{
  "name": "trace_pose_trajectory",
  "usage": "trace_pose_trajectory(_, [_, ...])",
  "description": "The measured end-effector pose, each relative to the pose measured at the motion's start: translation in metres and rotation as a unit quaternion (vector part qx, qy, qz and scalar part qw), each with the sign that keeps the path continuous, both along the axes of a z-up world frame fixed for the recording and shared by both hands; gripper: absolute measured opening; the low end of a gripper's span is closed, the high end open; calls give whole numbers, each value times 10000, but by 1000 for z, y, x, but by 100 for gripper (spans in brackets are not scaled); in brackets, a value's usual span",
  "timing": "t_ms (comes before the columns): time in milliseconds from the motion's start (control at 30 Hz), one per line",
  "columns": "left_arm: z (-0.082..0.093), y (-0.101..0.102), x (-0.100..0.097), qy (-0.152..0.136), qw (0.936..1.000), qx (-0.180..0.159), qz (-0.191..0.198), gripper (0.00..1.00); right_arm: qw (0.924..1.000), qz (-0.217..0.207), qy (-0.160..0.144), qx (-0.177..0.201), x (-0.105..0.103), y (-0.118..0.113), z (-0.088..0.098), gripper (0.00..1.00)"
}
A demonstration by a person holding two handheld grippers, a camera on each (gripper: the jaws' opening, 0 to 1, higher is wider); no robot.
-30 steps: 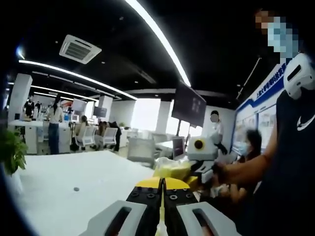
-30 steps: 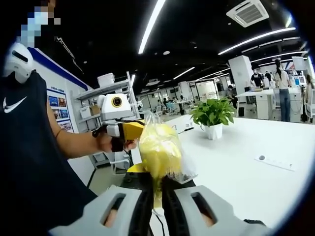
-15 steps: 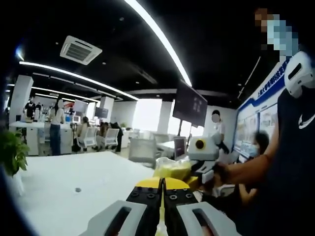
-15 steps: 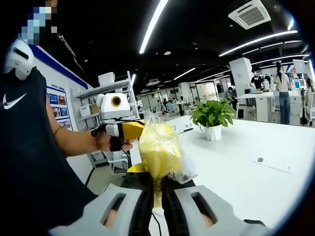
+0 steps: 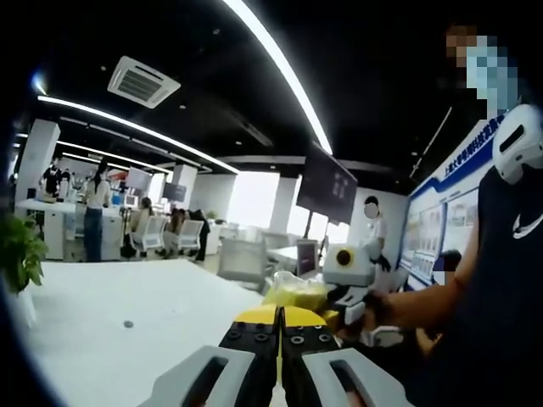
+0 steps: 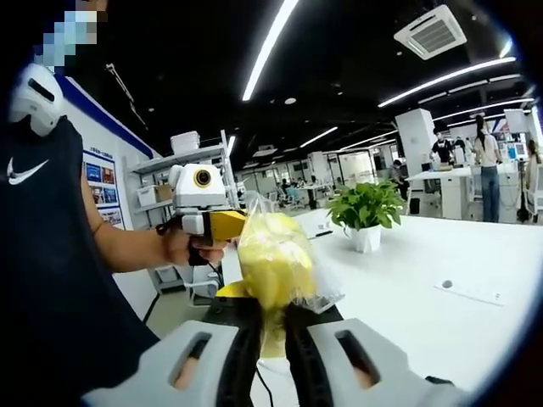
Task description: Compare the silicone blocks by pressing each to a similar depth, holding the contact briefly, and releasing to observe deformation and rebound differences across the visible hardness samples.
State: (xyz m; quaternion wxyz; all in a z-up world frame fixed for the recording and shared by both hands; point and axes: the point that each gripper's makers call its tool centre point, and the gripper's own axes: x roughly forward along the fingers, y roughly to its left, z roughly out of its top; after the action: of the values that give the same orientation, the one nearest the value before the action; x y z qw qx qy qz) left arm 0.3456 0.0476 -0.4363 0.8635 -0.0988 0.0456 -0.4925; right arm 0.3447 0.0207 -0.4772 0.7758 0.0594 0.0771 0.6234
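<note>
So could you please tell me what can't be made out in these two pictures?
- Yellow bag, right gripper view: crinkled clear wrap blurs what is inside.
- Right tongs: shut on the bag, so its lower end is hidden.
- Left tongs, left gripper view: shut; any pinched thing is hidden.
- Small round thing on the white table: too small.

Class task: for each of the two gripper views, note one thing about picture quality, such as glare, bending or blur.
Left gripper view: the ceiling light strip blows out white and curves with the fisheye; distant desks look soft. Right gripper view: the yellow bag glares pale where its wrap catches light; the plant stays fairly sharp.
</note>
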Motion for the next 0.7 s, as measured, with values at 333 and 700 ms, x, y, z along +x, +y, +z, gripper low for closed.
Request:
trace_pose_trajectory(333, [3, -2, -1, 60, 10000, 20, 16, 0, 9998, -77, -99, -161, 7, 4, -9, 23])
trace_pose_trajectory(700, [7, -5, -1, 85, 9999, -94, -58, 0, 9987, -487, 19, 163, 18, -7, -5, 74])
